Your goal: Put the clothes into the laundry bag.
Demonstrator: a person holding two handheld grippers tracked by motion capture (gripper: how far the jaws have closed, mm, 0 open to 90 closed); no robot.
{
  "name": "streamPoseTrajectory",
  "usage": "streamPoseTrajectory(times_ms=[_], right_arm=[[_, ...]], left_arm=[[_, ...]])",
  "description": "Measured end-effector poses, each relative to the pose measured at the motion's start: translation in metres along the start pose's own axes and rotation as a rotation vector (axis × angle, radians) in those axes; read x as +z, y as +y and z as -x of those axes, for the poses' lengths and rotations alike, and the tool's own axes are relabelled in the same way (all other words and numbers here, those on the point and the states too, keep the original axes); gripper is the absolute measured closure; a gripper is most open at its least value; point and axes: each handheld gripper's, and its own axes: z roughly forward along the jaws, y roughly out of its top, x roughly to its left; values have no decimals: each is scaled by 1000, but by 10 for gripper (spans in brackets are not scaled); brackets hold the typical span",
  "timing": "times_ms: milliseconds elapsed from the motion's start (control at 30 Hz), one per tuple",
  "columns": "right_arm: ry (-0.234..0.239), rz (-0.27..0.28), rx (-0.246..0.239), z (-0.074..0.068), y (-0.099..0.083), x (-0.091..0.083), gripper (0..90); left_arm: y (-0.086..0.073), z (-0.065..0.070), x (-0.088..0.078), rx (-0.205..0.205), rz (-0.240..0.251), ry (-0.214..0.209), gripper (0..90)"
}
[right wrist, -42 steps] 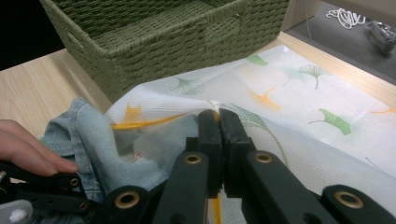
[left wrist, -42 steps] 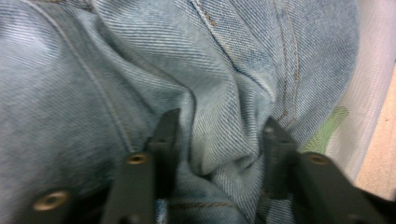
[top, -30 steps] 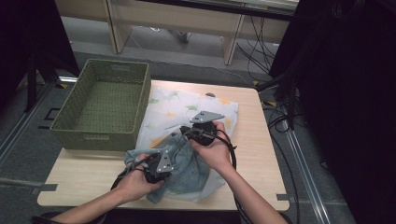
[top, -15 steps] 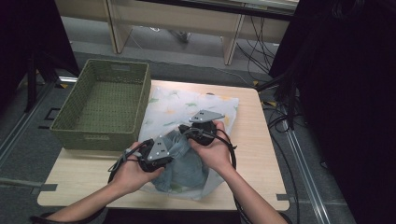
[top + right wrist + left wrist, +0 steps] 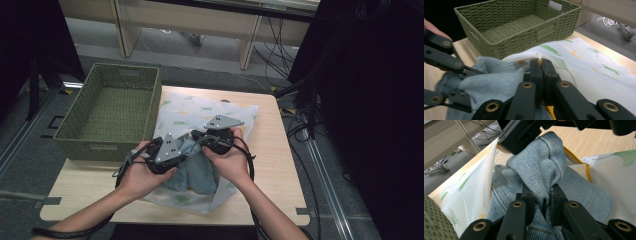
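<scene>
The left gripper point(image 5: 541, 197) has its jaws closed narrow on a bunched fold of the blue denim garment point(image 5: 544, 167), while the right gripper point(image 5: 541, 68) is pinched tight on the yellow-trimmed edge of the white leaf-print mesh bag point(image 5: 584, 72), which reads as stuffing the denim into the bag. The garment sits low at centre of the high view point(image 5: 197, 170), half wrapped by the bag point(image 5: 200, 112) on the wooden table point(image 5: 280, 165). To do this well, the right gripper should lift the bag's rim up and away so the mouth gapes, and the left should push the fold deep before letting go, or the cloth will likely spring back out. The left gripper view shows the denim's seam and twill squeezed between the jaws; the high view gives no such detail. The right gripper view shows the green woven basket point(image 5: 524, 22) standing just beyond the bag in the upper frame, empty inside.
</scene>
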Motion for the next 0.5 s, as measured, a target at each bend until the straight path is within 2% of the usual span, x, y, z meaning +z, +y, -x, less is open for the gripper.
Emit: streamPoseTrajectory(times_ms=[33,233,333,467,500], right_arm=[[0,-2,1,0,0,0,898],[-3,-16,10,1,-3,3,898],[-3,-28,22,4,-6,5,898],[-8,-40,28,9,-10,7,898],[-12,-52,55,9,-11,8,898]], left_arm=[[-2,1,4,-16,-9,-19,779],[-19,0,37,-2,-79,-11,774],[-30,0,54,-10,-111,-11,772],[-40,1,68,-1,-157,-10,770],[-41,1,70,5,-165,-13,769]])
